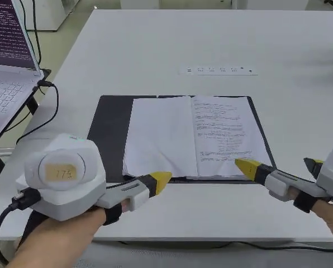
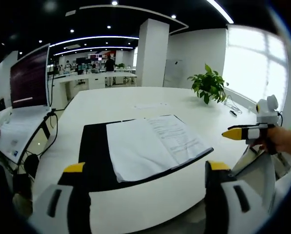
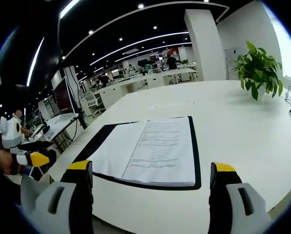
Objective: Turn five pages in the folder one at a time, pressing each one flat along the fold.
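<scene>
On the white table (image 1: 155,44), the folder (image 1: 109,134) lies open and flat.
Near its front edge hover the left gripper (image 2: 145,168) and the right gripper (image 3: 151,166); both have jaws spread wide, holding nothing; the right-hand page is printed, the left-hand blank.

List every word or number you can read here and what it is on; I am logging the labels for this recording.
"775", or close to it: blurred digits on the round label on the left gripper.
Too small to read: the text on the printed page in the folder.
Too small to read: the lines of text on the laptop screen.
Too blurred to read: the marks on the white strip on the table.
</scene>
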Available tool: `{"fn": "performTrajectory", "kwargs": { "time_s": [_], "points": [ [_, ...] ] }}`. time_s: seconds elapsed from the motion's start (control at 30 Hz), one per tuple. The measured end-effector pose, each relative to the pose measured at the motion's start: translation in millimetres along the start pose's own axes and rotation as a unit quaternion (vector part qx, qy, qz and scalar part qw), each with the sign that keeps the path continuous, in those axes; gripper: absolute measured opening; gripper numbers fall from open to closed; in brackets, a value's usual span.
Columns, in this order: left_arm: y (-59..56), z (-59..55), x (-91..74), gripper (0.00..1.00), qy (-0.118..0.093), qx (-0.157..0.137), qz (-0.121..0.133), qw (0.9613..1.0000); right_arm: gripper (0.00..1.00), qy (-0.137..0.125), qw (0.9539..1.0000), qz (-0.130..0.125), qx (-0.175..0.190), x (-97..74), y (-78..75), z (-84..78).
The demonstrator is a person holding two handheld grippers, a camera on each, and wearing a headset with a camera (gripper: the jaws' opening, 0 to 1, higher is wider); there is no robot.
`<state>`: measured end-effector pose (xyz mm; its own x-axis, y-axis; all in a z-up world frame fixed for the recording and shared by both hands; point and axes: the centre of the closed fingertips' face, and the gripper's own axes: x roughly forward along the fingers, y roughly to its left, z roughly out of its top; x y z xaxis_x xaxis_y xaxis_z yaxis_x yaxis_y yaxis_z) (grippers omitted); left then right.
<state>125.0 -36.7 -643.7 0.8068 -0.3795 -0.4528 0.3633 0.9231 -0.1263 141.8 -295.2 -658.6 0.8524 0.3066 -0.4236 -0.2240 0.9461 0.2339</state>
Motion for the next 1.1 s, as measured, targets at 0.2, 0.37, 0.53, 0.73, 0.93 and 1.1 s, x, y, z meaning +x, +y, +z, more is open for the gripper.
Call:
{"fn": "performTrajectory", "kwargs": {
  "time_s": [0.2, 0.37, 0.53, 0.73, 0.93, 1.1],
  "points": [
    [3.7, 3.4, -2.7, 0.99, -0.005, 0.007, 0.007, 0.9999, 1.0, -0.016, 0.9999, 0.0, -0.005, -2.9, 1.1, 8.4],
    [4.5, 10.5, -6.0, 0.99, -0.015, 0.008, 0.013, 0.9998, 1.0, -0.016, 0.9998, -0.003, -0.007, -4.0, -1.0, 7.8],
    [5.7, 12.1, -8.0, 0.99, -0.016, 0.015, 0.018, 0.9996, 1.0, -0.009, 0.9998, -0.004, -0.015, -3.5, -2.9, 4.4],
    [8.5, 9.9, -8.5, 0.99, -0.01, 0.032, 0.022, 0.9992, 1.0, -0.006, 0.9998, -0.005, -0.019, -4.1, -2.3, 2.2],
    [8.4, 12.5, -5.9, 0.99, -0.012, 0.031, 0.019, 0.9993, 1.0, -0.013, 0.9998, -0.009, -0.015, -6.0, -5.4, 4.4],
    [6.9, 15.9, -3.6, 0.99, -0.017, 0.029, 0.018, 0.9993, 0.99, -0.016, 0.9997, -0.011, -0.013, -5.9, -7.9, 5.8]
  ]
}}
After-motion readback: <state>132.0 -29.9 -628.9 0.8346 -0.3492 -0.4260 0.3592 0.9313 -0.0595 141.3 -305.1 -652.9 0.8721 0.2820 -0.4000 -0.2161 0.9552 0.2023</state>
